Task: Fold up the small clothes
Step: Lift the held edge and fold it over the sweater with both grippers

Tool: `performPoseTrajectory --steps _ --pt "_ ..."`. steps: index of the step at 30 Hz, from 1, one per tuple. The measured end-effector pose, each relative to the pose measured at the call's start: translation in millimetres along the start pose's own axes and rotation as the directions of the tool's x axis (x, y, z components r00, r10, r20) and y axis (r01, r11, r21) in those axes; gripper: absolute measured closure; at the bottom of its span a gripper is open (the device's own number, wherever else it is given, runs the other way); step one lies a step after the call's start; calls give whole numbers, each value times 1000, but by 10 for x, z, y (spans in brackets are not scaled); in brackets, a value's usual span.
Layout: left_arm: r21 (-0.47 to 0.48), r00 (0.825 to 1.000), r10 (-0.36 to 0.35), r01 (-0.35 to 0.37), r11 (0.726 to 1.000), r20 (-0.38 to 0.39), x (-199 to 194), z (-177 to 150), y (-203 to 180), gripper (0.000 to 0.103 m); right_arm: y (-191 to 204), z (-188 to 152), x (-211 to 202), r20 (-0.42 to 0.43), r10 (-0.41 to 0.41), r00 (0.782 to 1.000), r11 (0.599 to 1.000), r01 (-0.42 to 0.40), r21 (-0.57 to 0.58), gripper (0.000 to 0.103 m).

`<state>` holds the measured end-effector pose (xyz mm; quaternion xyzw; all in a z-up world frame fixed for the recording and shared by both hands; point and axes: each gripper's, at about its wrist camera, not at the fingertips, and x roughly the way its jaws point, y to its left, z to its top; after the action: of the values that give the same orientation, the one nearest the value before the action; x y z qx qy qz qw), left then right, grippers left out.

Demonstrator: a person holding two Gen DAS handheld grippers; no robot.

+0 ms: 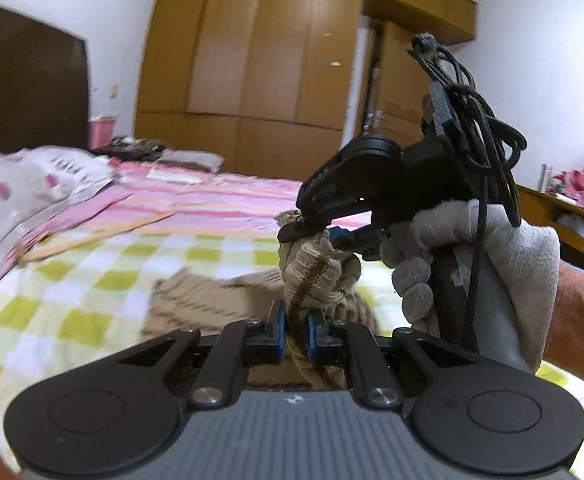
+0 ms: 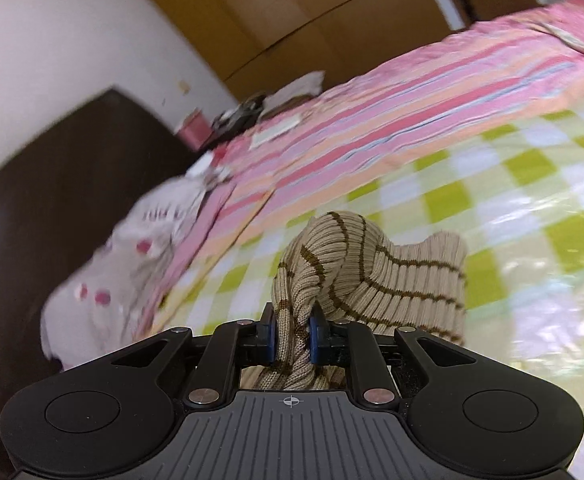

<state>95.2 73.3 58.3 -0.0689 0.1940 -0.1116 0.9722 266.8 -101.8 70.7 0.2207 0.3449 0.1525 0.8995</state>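
A small beige ribbed knit garment with thin brown stripes (image 1: 316, 276) hangs bunched above the green-and-white checked bedspread (image 1: 91, 280). My left gripper (image 1: 296, 326) is shut on one bunched part of it. My right gripper (image 2: 292, 332) is shut on another bunched part of the garment (image 2: 372, 272), which drapes off to the right. In the left wrist view the right gripper (image 1: 312, 228) shows just beyond mine, held by a grey-gloved hand (image 1: 472, 256), pinching the same cloth from above. The rest of the garment (image 1: 207, 304) trails down to the bed, blurred.
A pink striped sheet (image 1: 227, 196) covers the far part of the bed. A white-and-pink pillow (image 1: 19, 184) lies at the left by the dark headboard (image 1: 27, 80). A wooden wardrobe (image 1: 259, 60) stands behind. A wooden side unit (image 1: 564, 216) stands at the right.
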Motion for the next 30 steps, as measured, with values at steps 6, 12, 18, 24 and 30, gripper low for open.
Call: performPoseTrajectory --steps 6,12,18,24,30 --pt "-76 997 55 -59 995 -47 0 -113 368 85 439 -237 463 -91 -47 995 993 36 -114 87" --pt "-115 993 71 -81 990 -91 -7 -183 551 85 717 -424 712 -126 -89 988 978 63 -198 87" --pt "-107 989 86 -99 989 -121 -121 -259 571 85 910 -554 915 -143 -139 980 954 94 -285 87" --pt "-126 984 108 -125 984 -140 -192 -288 630 85 1080 -704 1019 -143 -154 978 931 95 -352 81" --pt "-145 981 143 -161 976 -129 -315 -289 672 85 1131 -735 1058 -168 -111 979 944 51 -325 66"
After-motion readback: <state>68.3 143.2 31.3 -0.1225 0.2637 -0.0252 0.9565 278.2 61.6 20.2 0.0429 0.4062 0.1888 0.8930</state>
